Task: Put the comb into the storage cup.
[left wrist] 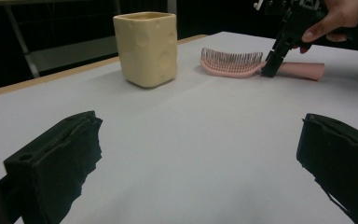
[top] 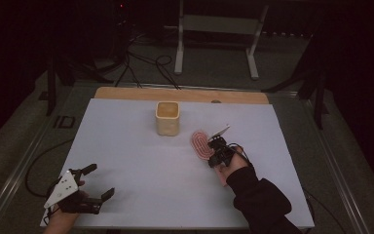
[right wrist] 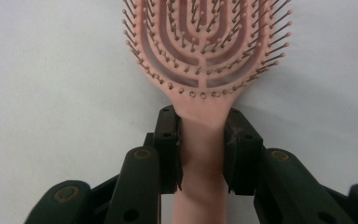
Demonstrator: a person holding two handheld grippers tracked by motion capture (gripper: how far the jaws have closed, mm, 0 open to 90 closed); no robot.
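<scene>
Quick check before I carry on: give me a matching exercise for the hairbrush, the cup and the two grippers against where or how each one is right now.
1. hairbrush
2. cup
3. left gripper
4. right gripper

a. open, holding nothing, near table corner
b. upright, mid-table toward the far edge
c. flat on the table, bristles up
d. closed on a pink handle

Pairs: 1-c, 2-b, 3-a, 4-d
</scene>
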